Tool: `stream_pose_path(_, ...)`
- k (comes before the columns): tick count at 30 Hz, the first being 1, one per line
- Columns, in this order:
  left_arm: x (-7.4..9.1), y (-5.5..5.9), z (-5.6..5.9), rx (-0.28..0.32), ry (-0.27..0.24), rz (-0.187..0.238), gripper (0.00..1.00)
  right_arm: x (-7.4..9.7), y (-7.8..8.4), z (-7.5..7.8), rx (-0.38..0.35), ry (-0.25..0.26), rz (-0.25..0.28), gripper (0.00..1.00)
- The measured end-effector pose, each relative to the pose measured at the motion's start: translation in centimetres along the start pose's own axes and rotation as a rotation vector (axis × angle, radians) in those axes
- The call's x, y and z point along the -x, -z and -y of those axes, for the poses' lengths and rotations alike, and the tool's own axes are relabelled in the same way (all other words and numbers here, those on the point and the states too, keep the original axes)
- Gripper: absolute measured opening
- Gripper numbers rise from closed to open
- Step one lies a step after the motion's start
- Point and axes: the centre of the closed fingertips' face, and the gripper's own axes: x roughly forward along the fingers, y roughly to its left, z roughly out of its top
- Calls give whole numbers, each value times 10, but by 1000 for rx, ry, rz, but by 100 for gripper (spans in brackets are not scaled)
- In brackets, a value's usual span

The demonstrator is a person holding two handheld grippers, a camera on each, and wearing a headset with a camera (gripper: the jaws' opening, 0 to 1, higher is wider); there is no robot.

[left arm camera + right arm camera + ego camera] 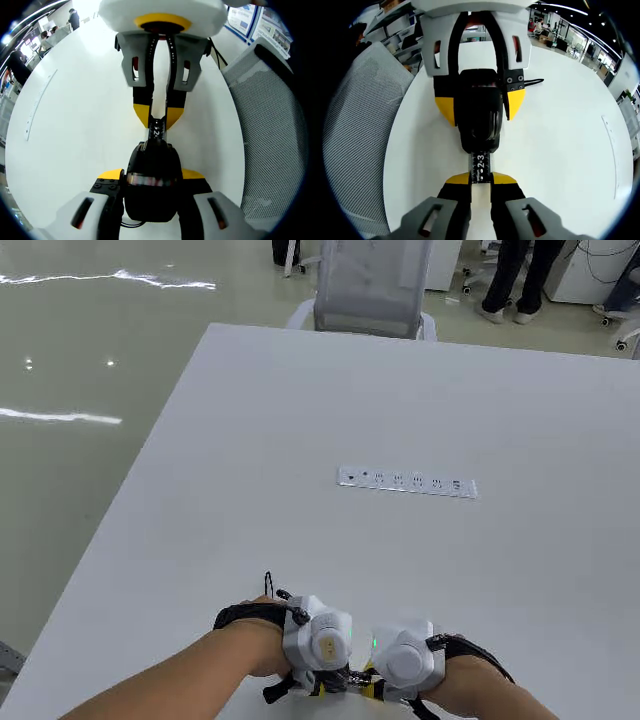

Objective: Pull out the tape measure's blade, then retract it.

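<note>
In the left gripper view the jaws of the left hand-held gripper (151,176) cover both flanks of the tape measure (152,189), and the print on its label is blurred. The blade (156,131) bears marks too small to read; in the right gripper view its end is hidden between the jaws of the right hand-held gripper (481,179). In the head view the bottom edge cuts off both hand-held grippers and the person's forearms (180,675), and where the jaws meet is too small to make out. The top edge cuts off the chair (370,285) and, above the legs, the people (515,270).
</note>
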Motion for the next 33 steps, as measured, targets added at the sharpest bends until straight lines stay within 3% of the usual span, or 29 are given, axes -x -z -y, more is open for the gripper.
stream_pose_path(33,-2,-1,-1,11,-10,1,38,9,13,-2,0,-2,-27,12)
